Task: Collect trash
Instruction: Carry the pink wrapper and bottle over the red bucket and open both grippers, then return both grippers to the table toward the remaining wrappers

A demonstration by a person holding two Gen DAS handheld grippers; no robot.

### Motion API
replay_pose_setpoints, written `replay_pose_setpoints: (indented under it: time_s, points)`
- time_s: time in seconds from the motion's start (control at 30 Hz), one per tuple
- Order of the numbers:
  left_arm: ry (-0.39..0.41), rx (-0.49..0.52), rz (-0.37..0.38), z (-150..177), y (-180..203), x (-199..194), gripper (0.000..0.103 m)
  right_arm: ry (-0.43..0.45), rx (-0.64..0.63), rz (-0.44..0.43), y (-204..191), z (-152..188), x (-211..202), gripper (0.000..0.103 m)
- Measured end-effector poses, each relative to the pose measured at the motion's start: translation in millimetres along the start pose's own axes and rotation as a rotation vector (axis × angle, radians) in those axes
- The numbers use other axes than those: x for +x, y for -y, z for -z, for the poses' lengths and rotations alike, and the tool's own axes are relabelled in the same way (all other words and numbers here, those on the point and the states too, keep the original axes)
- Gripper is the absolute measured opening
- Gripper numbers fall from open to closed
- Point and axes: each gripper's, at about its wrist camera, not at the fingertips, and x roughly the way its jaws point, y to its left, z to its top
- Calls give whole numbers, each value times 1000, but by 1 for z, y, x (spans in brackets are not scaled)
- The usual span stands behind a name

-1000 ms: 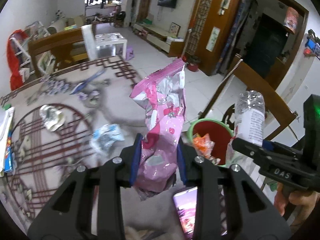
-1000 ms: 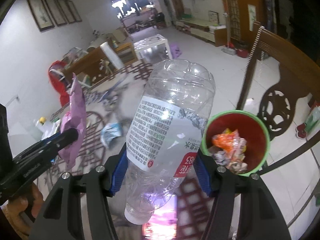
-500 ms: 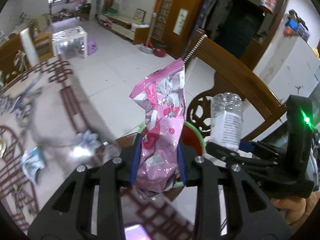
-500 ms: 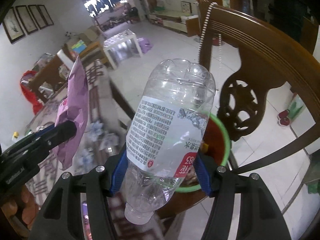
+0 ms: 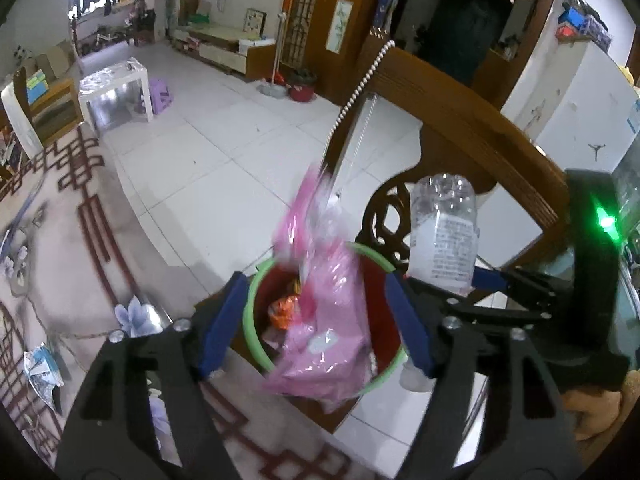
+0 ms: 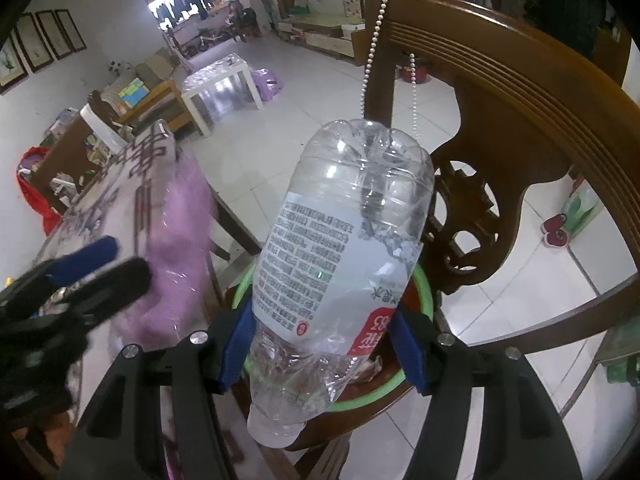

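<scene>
The left gripper [image 5: 316, 320] stood spread over the bin [image 5: 256, 344], its jaws having just been opening; the pink wrapper [image 5: 320, 344] hung blurred between the blue pads [image 5: 224, 320], touching neither, its lower end over the bin's green rim. The bin sat on a wooden chair [image 5: 472, 132] beside the worktop [image 5: 60, 248], with orange trash [image 5: 282, 310] inside. The right gripper [image 6: 324, 344] pinched a clear bottle [image 6: 344, 240] near its neck, cap end down, above the bin. A crumpled scrap [image 5: 40, 368] lay on the worktop.
</scene>
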Motion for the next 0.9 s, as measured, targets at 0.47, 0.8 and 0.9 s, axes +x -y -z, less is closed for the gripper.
replay_pose_setpoints:
  time_s: [0.47, 0.8, 0.9]
  points:
    - [23, -240, -138, 66, -115, -77, 73, 3, 6, -12, -51, 1, 10, 73]
    - [18, -485, -313, 152, -243, -153, 73, -148, -207, -245, -244, 43, 48, 75]
    - [25, -521, -354, 168, -271, -177, 73, -174, -262, -261, -294, 52, 66, 76]
